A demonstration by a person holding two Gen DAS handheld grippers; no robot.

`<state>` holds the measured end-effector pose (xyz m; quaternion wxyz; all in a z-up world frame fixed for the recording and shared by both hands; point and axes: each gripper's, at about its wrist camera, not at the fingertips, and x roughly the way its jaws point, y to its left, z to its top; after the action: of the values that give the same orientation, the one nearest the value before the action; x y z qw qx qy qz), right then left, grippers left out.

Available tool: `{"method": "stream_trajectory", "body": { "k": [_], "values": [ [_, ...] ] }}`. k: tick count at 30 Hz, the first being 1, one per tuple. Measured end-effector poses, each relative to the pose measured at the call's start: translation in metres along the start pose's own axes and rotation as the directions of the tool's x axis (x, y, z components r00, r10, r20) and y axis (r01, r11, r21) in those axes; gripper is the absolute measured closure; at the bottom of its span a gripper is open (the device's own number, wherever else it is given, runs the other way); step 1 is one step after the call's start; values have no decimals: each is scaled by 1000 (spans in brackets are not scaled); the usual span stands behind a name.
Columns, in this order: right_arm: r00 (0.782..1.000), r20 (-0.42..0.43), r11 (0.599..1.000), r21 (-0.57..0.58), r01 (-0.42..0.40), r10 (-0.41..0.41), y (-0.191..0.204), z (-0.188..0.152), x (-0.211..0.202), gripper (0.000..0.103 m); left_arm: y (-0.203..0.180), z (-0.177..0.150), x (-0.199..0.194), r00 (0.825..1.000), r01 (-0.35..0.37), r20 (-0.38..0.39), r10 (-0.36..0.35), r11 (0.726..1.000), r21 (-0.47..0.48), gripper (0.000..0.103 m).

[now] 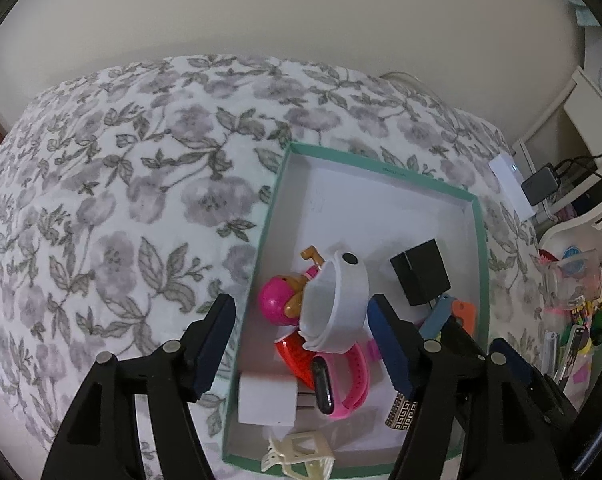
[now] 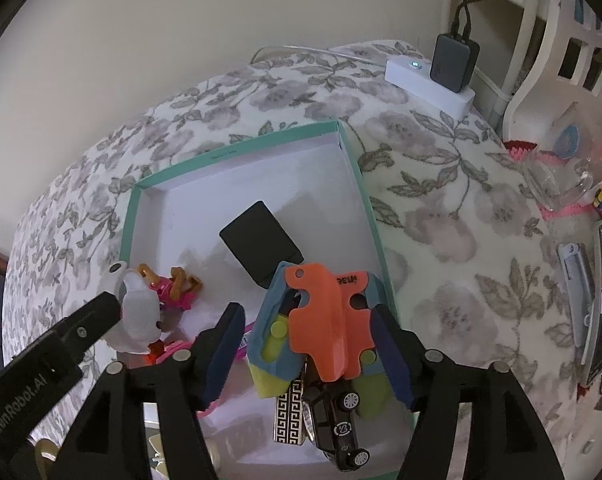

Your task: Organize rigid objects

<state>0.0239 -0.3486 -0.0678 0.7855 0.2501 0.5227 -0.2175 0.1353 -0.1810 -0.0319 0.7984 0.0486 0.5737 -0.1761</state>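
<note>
Two tongs [image 1: 301, 344] [image 2: 309, 354] over box [image 1: 381, 170]

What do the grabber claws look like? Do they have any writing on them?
Both grabbers are black plastic with long triangle-shaped cut-outs and small round silver pins at the joints. The left gripper and the right gripper each have two fingers tipped with dark blue ridged pads. In the right wrist view, white letters on the side of the left one read GenRobot.AI. No hands or sleeves show.
</note>
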Motion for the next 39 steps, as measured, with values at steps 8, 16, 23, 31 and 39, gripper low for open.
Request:
{"method": "stream_trajectory", "body": {
  "k": [8,16,23,31,39],
  "values": [
    [1000,17,999,-41,11,-11,9,-5,-5,16,24,-1,0,997,-70,4,71,996,-53,28],
    [999,34,997,-67,22,-20,16,-15,-8,1,38,-13,10,988,-152,-33,150,986,-66,14],
    [999,44,997,-68,19,-16,17,-24,-12,0,44,-25,9,979,-200,-44,198,979,-45,13],
    [998,56,998,-63,5,-2,16,-40,-24,0,58,-42,-12,973,-229,-10,229,973,-40,13],
    [997,71,999,-52,-10,14,16,-53,-38,0,71,-59,-42,977,-204,55,207,977,-56,13]
  ]
}}
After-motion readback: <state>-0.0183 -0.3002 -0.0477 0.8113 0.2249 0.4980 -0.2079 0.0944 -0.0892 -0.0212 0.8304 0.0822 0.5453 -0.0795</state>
